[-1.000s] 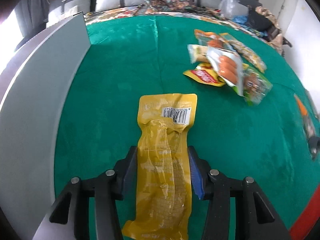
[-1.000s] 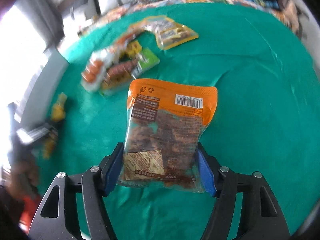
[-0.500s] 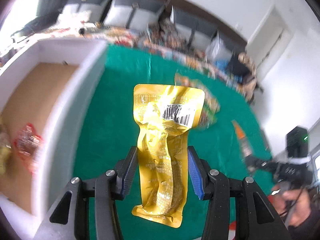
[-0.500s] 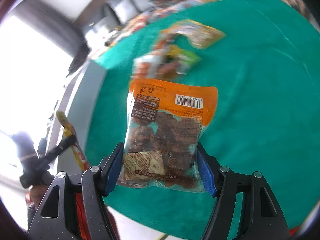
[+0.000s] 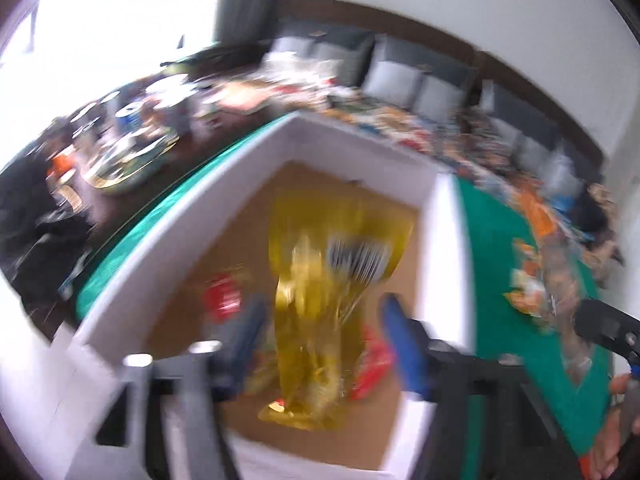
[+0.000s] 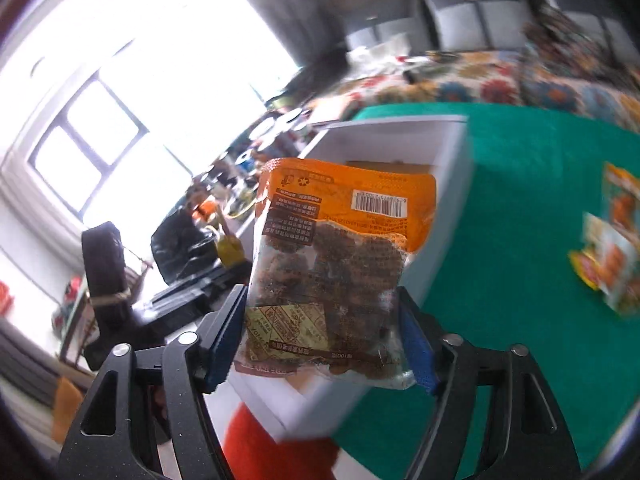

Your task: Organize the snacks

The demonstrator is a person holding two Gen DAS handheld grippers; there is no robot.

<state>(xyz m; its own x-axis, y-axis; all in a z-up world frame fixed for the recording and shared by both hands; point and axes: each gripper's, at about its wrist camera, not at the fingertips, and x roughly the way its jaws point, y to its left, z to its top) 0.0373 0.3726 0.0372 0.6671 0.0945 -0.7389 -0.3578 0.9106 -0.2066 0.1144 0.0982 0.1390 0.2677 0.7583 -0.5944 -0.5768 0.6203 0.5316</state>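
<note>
My left gripper hovers over the white box, its jaws opening. A blurred yellow foil packet hangs between the blue pads with a gap on each side, above the box's cardboard floor. My right gripper holds an orange-topped packet of brown snacks upright in front of the white box. Its jaws are opening, and the pads still touch the packet's two edges.
Red packets lie in the box. Loose snack packets sit on the green cloth to the right. A hand shows at the lower right. Cluttered tables and a sofa stand beyond.
Both grippers rose and swung left from the green cloth to the white box. The left jaws spread off the yellow packet. The right jaws widened slightly around the orange packet.
</note>
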